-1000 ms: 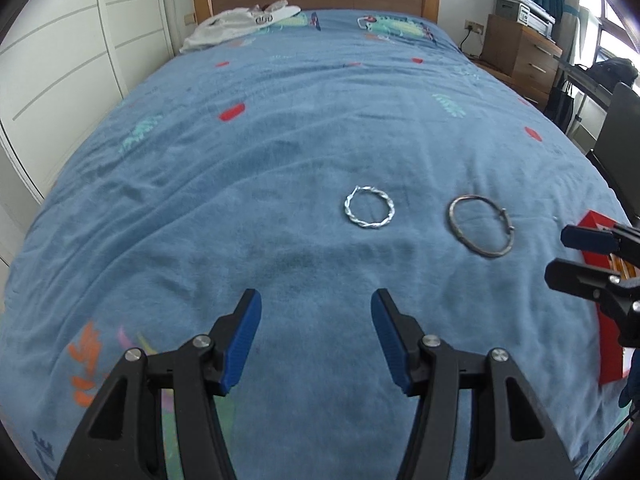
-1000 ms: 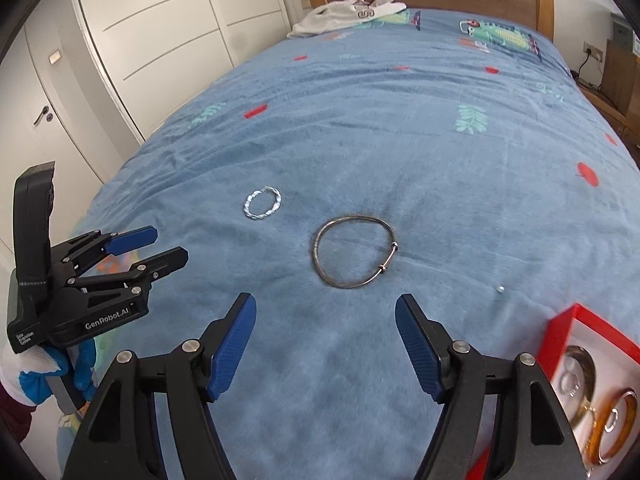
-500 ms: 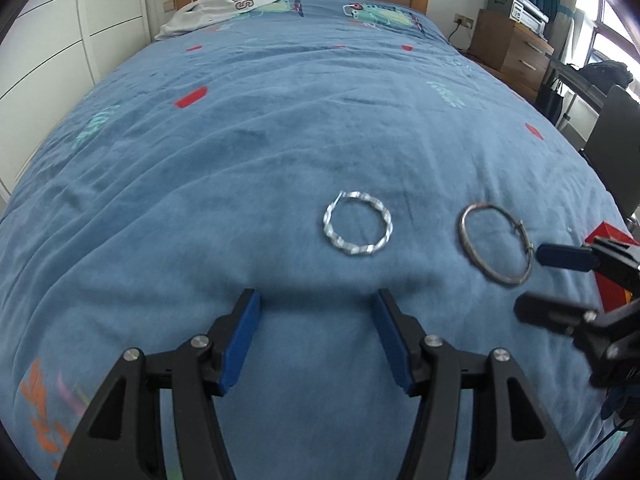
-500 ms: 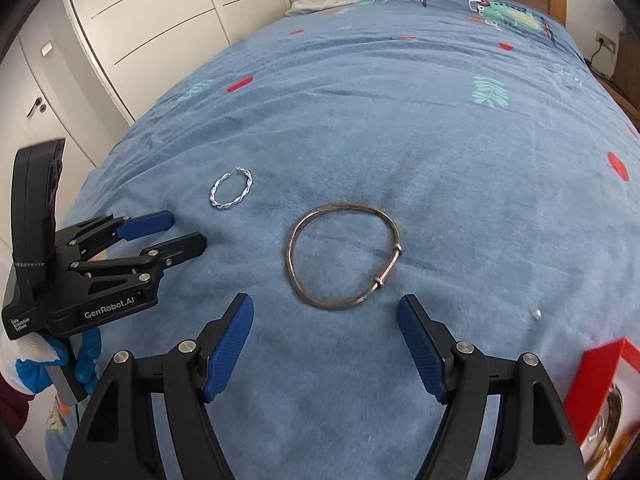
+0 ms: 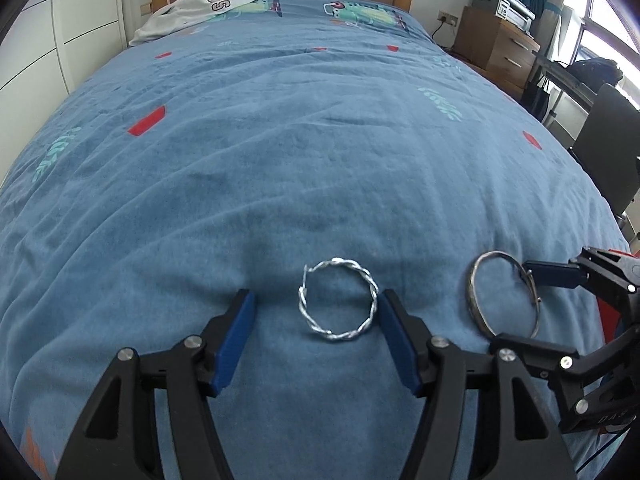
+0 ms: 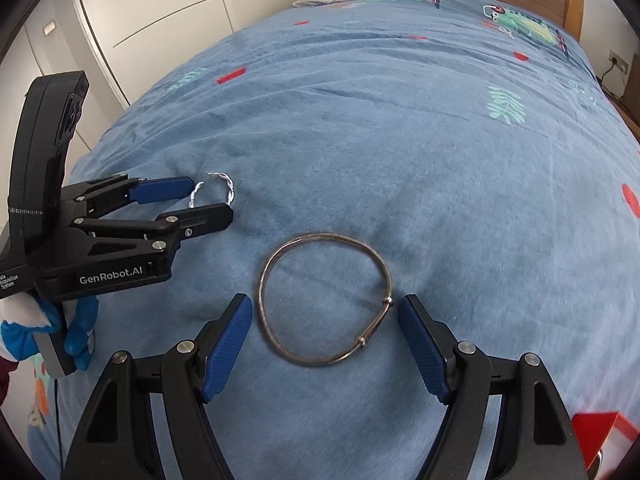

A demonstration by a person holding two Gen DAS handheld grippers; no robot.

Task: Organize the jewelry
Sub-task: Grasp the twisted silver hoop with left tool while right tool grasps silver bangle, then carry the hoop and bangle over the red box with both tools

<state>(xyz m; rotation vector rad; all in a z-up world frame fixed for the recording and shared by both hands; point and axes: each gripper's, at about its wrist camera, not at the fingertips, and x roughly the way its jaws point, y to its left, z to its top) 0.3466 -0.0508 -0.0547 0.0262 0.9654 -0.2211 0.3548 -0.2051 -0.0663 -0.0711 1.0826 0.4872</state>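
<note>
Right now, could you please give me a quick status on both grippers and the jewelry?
Left gripper open around twisted bangle. Right gripper open around plain bangle. Both flat on bedspread; nothing blocking.

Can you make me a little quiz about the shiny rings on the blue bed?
1. True or false: the left gripper is shut on the twisted silver bracelet.
2. Which piece lies between the right gripper's open jaws? A) twisted silver bracelet B) plain thin bangle C) white shirt
3. Fill in: both pieces lie flat on the blue ____.

Key:
1. False. Its jaws are open, one on each side of the bracelet.
2. B.
3. Bedspread.
</note>
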